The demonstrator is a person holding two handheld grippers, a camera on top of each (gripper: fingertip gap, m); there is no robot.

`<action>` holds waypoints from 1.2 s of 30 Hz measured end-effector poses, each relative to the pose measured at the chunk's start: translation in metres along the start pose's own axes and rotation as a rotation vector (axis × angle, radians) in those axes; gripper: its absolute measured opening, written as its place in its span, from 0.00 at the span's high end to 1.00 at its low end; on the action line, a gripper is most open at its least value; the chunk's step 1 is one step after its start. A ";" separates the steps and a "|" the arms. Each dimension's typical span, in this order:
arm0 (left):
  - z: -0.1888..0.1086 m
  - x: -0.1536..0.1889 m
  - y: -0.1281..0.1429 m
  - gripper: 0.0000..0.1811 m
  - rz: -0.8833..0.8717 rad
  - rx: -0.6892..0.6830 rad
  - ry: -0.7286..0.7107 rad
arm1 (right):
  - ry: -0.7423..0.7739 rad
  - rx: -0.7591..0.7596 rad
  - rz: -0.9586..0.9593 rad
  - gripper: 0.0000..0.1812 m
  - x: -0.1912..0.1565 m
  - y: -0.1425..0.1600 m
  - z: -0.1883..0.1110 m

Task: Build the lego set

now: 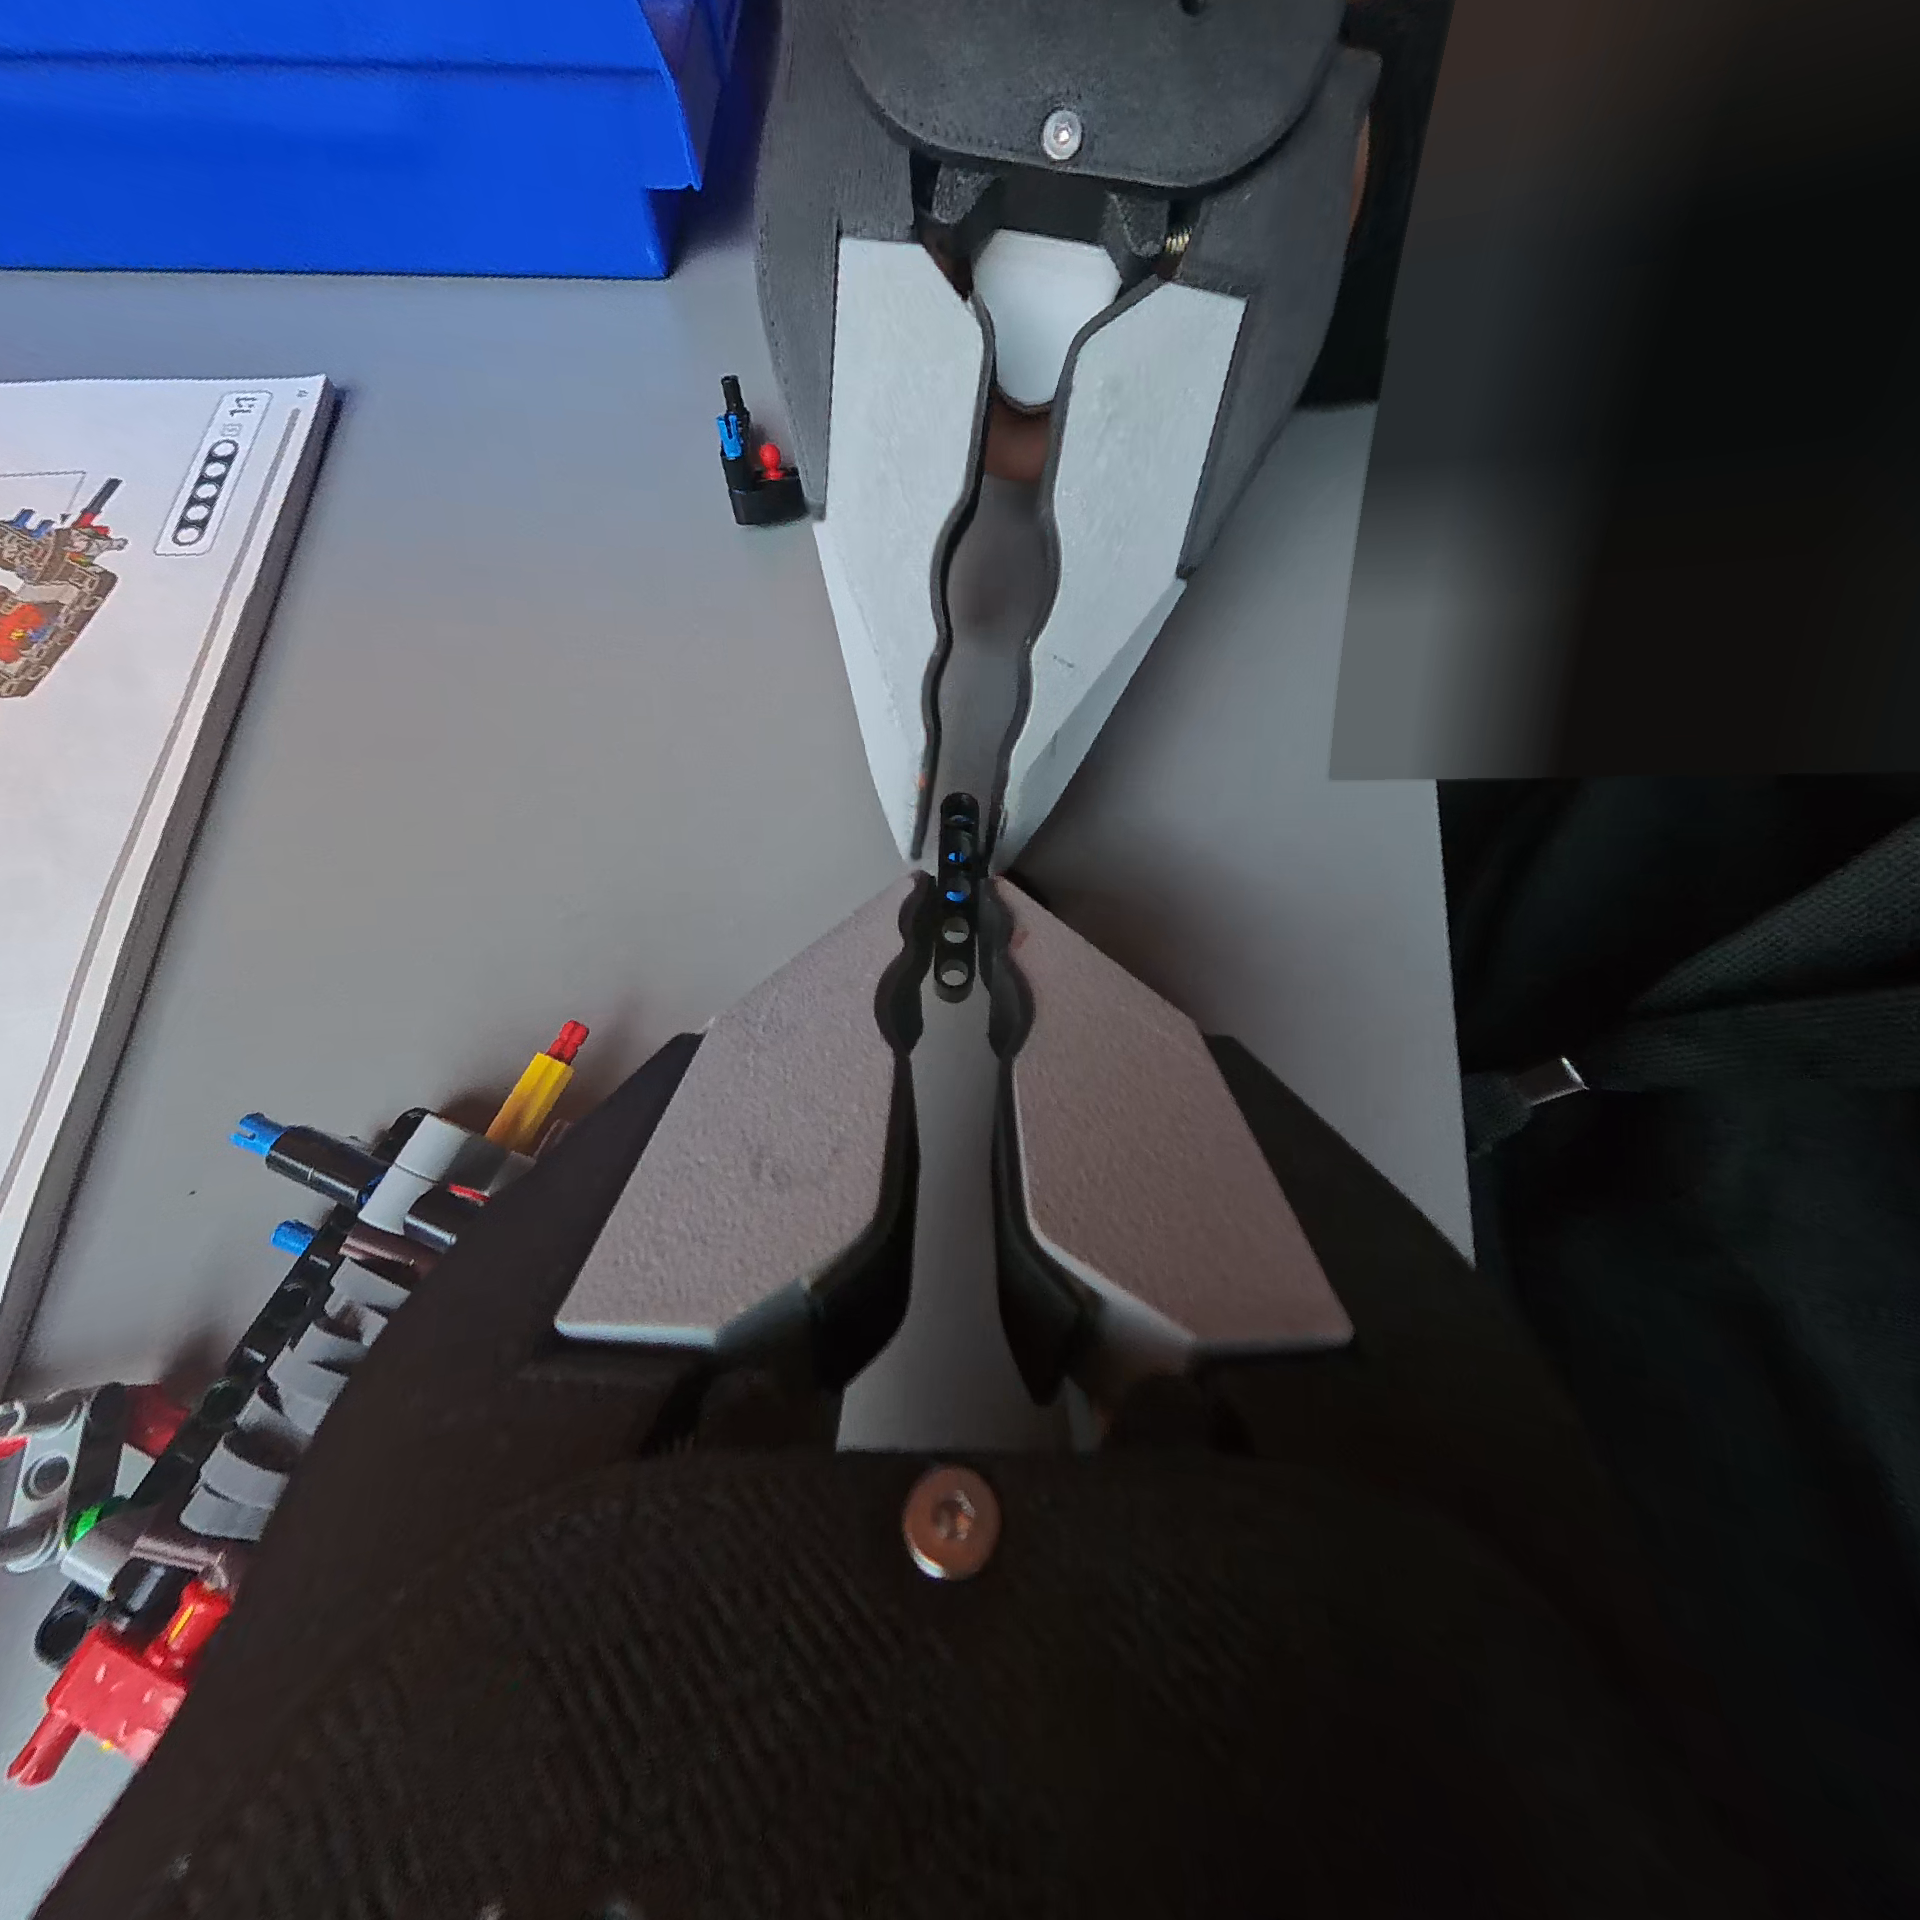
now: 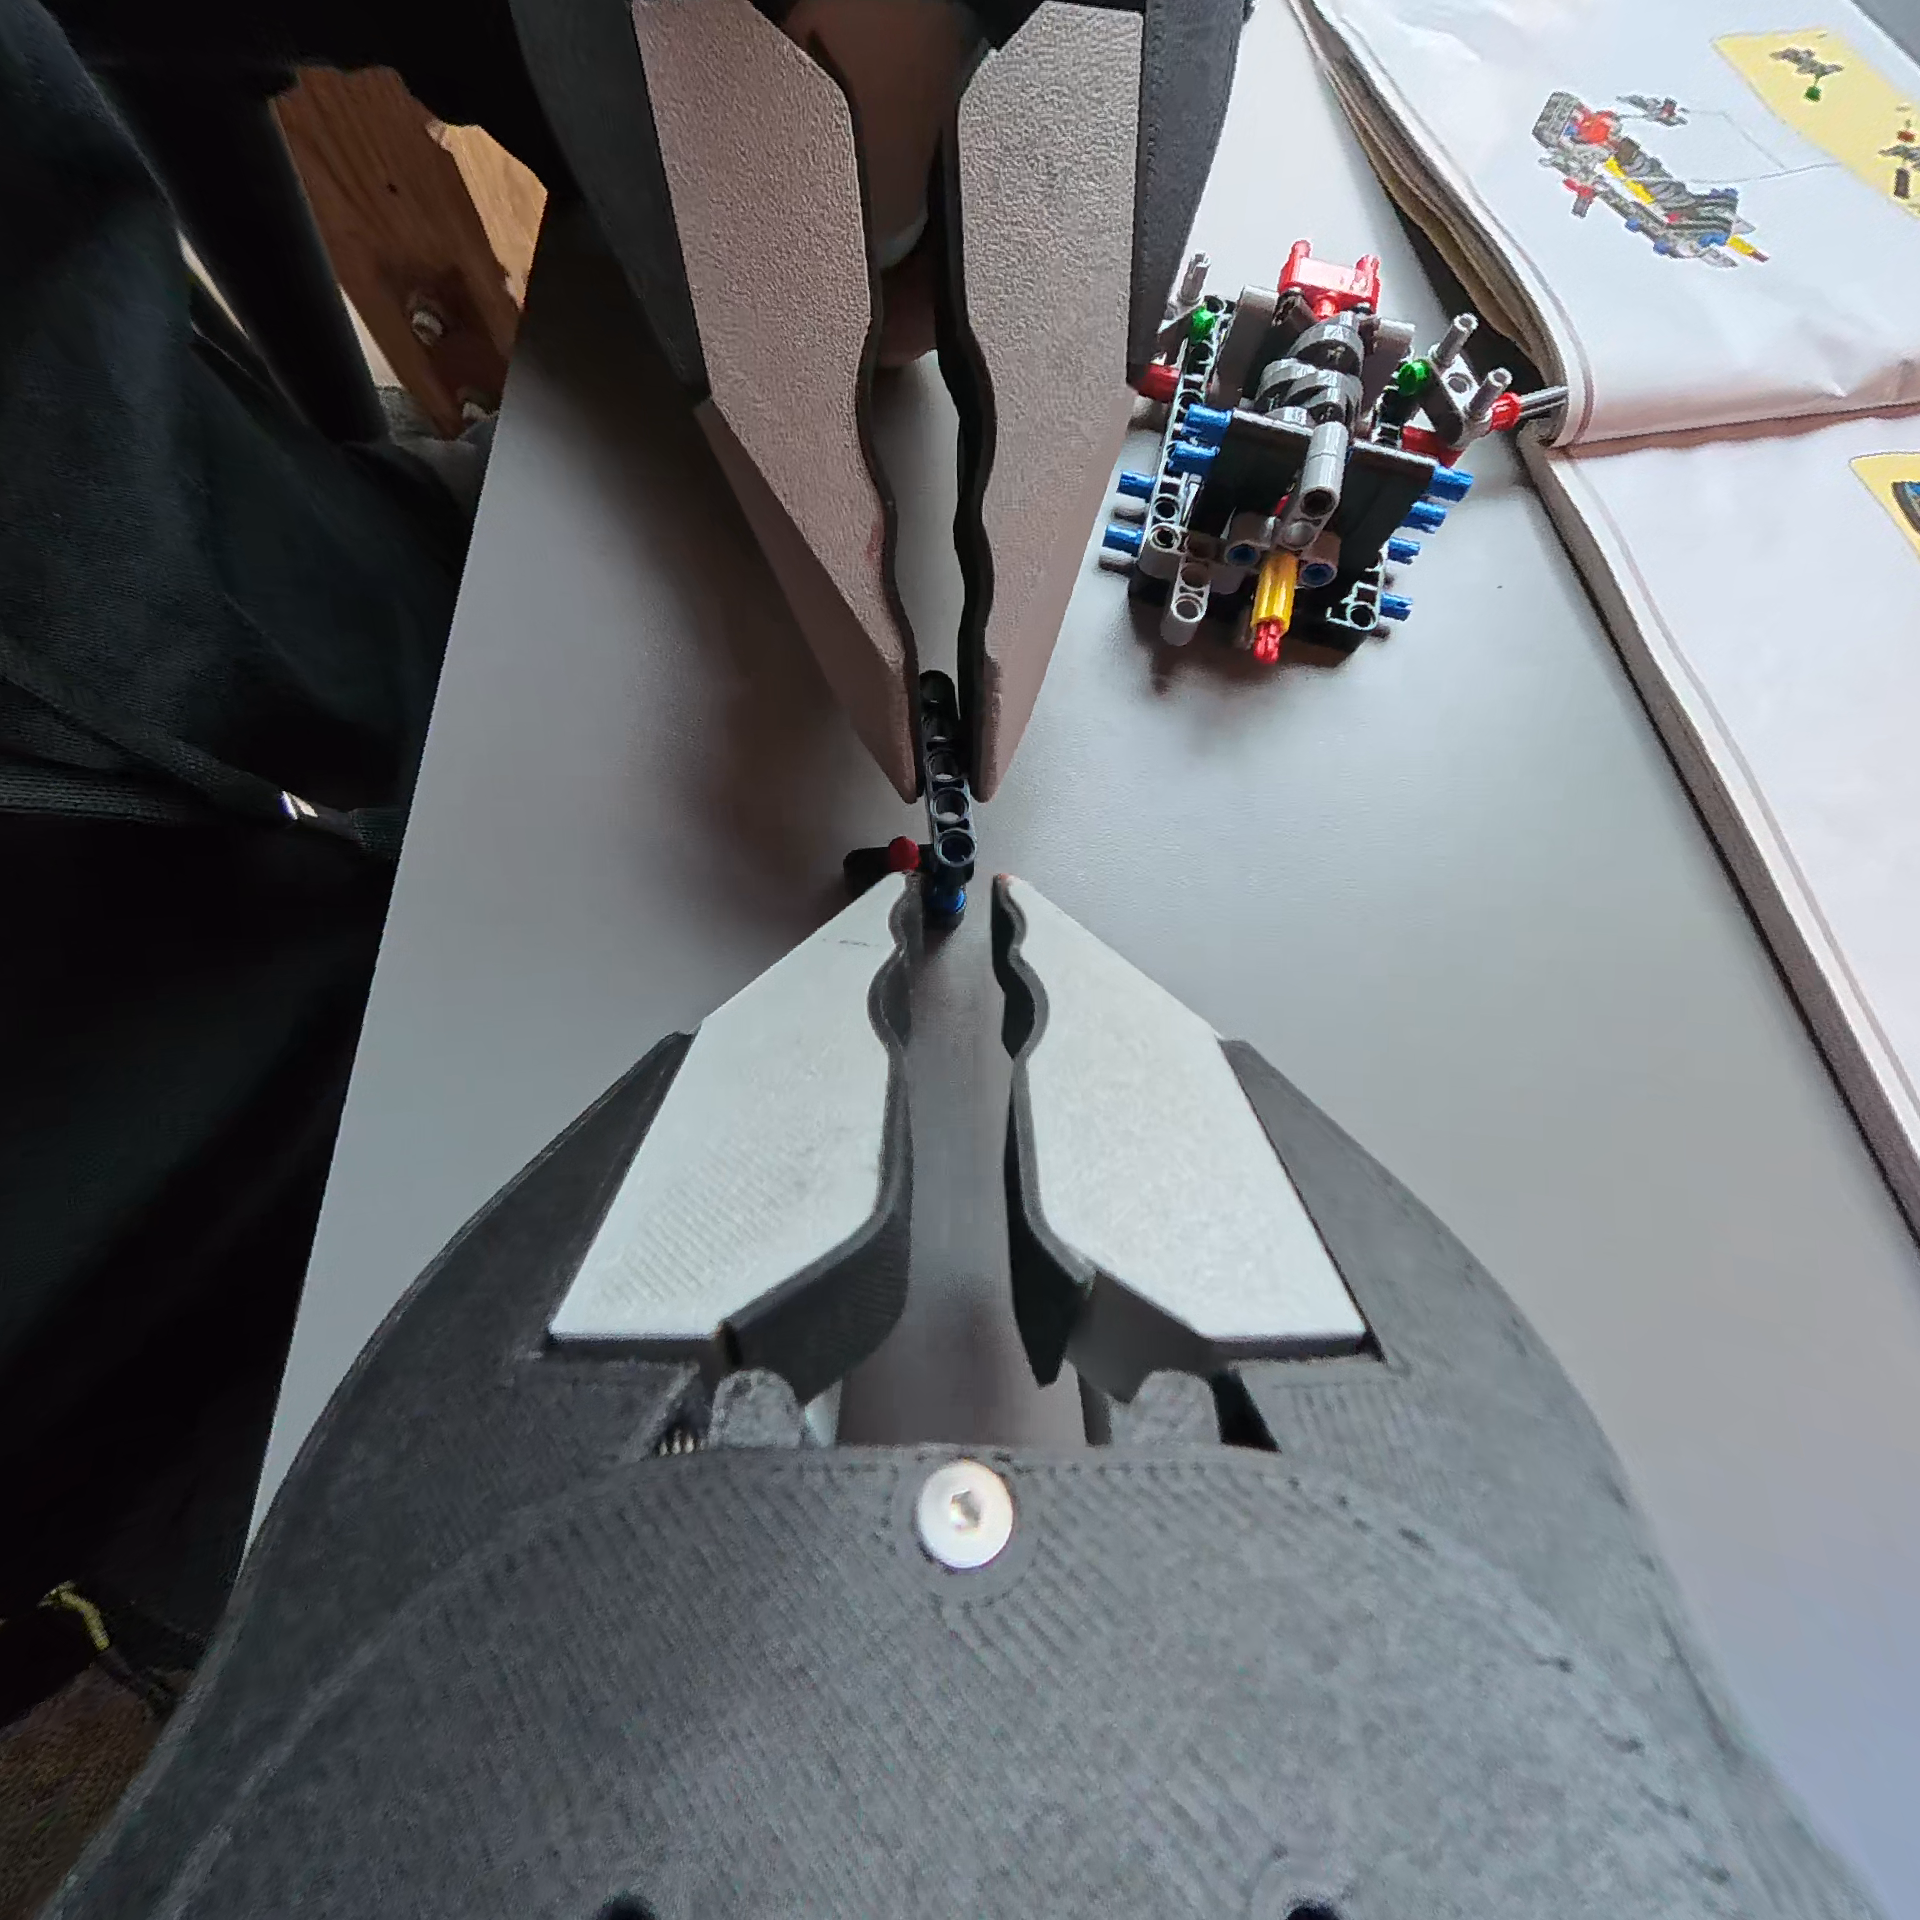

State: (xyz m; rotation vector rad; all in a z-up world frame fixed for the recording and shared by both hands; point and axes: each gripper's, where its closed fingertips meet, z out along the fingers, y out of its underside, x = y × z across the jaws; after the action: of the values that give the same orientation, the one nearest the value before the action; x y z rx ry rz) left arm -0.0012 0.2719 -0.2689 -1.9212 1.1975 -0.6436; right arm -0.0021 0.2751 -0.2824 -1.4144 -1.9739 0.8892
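Both grippers meet tip to tip over the table (image 2: 1351,935), well clear of the half-built model (image 2: 1288,468). The left gripper (image 1: 956,883) pinches a black beam (image 1: 957,914) with holes, probably steadying it. The right gripper (image 2: 951,883) looks slightly parted around a blue pin (image 2: 943,902) at the beam's end, likely pushing it in.

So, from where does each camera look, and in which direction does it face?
Left wrist view: sits on the left tongs, looks along them over the grey table at the right tongs opposite; own fingers fill the bottom.
Right wrist view: sits on the right tongs, faces the opposite way, at the left tongs; own fingers below.
Shared: the black beam between the tips, the booklet, the partly built model.
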 end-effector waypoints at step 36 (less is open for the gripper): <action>0.001 -0.001 -0.002 0.98 0.032 -0.041 -0.002 | 0.025 0.079 -0.044 0.98 0.001 -0.012 -0.009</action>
State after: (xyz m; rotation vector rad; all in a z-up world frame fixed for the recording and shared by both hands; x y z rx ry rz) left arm -0.0001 0.2738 -0.2676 -1.9324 1.2465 -0.6050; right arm -0.0026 0.2749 -0.2677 -1.3267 -1.9223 0.9159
